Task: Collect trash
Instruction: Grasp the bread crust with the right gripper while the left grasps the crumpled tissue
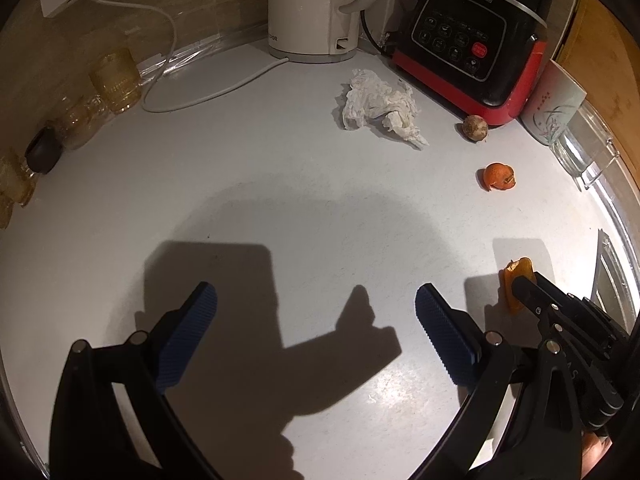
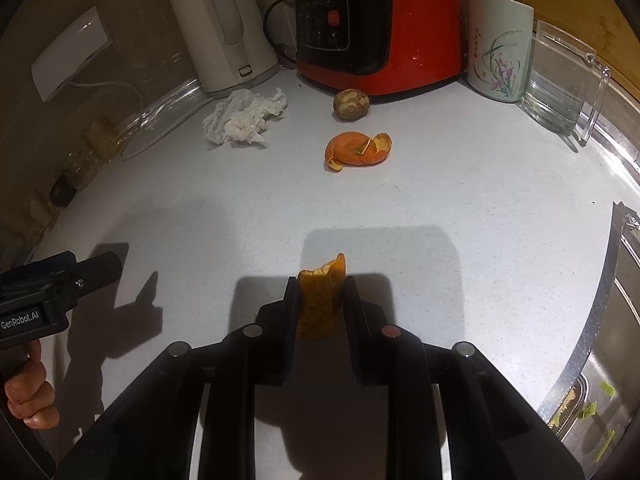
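My right gripper is shut on a strip of orange peel, held just above the white counter; it also shows in the left wrist view at the right. My left gripper is open and empty over the counter's near middle. A second orange peel with a toothpick in it lies ahead. A crumpled white tissue lies further back. A brown round fruit husk rests against the blender base.
A white kettle and a red-black blender base stand at the back. A flowered mug and glass jug stand right. Amber glasses line the left wall. A sink lies at the right.
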The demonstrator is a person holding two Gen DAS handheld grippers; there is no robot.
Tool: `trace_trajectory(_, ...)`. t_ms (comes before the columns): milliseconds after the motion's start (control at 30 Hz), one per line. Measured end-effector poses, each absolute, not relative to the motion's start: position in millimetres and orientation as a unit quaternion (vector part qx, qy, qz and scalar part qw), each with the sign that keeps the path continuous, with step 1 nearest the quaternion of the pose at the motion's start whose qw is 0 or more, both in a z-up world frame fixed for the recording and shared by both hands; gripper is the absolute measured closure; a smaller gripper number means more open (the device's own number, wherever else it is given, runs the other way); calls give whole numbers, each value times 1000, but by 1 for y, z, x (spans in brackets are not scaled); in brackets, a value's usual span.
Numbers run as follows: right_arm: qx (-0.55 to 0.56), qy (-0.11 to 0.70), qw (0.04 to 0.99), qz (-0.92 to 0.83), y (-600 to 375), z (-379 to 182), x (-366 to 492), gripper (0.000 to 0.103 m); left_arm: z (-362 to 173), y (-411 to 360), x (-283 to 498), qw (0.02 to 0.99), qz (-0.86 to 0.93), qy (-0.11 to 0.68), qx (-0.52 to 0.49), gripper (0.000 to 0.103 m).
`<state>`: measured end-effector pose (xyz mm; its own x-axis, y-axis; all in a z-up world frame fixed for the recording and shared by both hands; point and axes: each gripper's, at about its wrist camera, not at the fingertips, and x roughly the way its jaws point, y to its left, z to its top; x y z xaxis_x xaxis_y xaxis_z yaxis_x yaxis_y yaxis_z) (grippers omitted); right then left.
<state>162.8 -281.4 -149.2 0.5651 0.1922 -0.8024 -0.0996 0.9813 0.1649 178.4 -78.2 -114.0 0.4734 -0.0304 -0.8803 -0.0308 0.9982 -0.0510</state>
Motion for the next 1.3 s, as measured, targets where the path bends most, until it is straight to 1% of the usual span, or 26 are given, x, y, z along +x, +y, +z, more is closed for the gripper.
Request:
trace_trajectory(67,53,461,882,85,-282,-149,163,76,-114,-77,178,858,1,513,-29,8)
trace_trajectory(100,54,462,881,85,-282,-149,163,74,-115,-77,178,858,2,513,-29,8)
trace_trajectory(167,54,465,879,87,-282,-150,163,71,-115,-75,177,857,2,514,-29,8)
trace_trajectory(333,62,470,875,95,-282,-151,160,70,-117,-73,177,857,3,515,-29,8)
trace_trajectory(567,106,473,867,114,-296,-151,164,65,-116,-73,180,858,2,512,-24,8)
trace_trajectory(700,130,474,861,127,-303,-151,164,65,-117,-77,182,858,0,513,-24,8)
trace_trajectory(1067,129,481,856,137,-309,-150,171,66,-116,-85,192,859,-2,512,-17,8)
trace_trajectory(1200,115,489,854,135,-308,-153,174,89,-115,-87,197,862,-3,507,-11,8)
trace_trajectory(1267,101,492,854,135,-306,-154,174,97,-115,-91,203,865,-7,502,-2,8)
trace_trajectory(1300,95,492,855,136,-305,-154,174,97,-115,-93,208,866,-10,500,2,8)
